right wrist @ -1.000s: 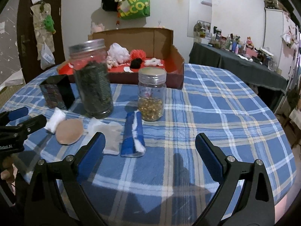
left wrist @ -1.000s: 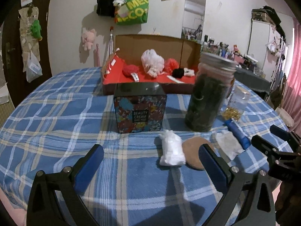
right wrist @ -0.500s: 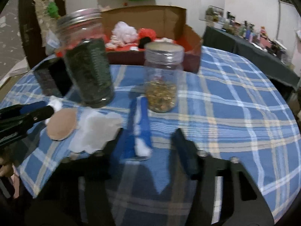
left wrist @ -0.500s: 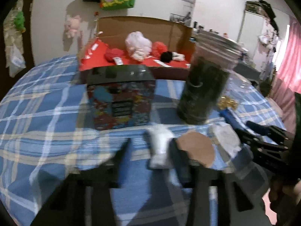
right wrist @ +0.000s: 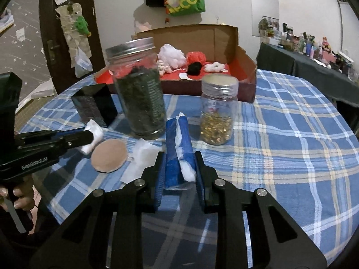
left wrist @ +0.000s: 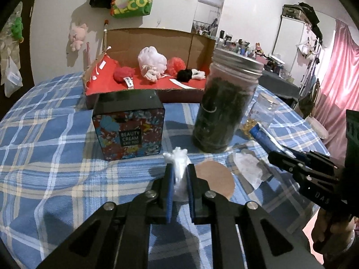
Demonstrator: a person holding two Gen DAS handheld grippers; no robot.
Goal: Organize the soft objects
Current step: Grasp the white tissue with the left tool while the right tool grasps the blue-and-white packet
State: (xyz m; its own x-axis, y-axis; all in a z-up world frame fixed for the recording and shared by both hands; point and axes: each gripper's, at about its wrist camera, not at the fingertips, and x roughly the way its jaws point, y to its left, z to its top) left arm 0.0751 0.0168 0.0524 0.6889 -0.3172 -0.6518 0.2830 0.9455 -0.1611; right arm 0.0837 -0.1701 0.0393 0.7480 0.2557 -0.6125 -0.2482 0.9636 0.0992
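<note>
On the blue plaid tablecloth, my left gripper (left wrist: 180, 168) is shut on a white soft wad (left wrist: 178, 159), pinched between its blue pads; the right wrist view shows that wad (right wrist: 95, 132) at the left gripper's (right wrist: 89, 135) tips. My right gripper (right wrist: 179, 157) has its jaws closing on a blue pack with white cotton spilling out (right wrist: 174, 134), and both pads touch its sides. A tan round pad (right wrist: 110, 155) and a white gauze piece (right wrist: 140, 157) lie between the two gripped things.
A cardboard box (left wrist: 157, 38) with a red lining stands at the back with several poufs in it. A tall jar of dark leaves (left wrist: 222, 112), a small jar of gold bits (right wrist: 216, 121) and a floral cream box (left wrist: 130, 130) stand just beyond the grippers.
Both grippers went from wide open to closed. The left one closed around the white wad, the right one around the blue cotton pack. Both tipped down a little.
</note>
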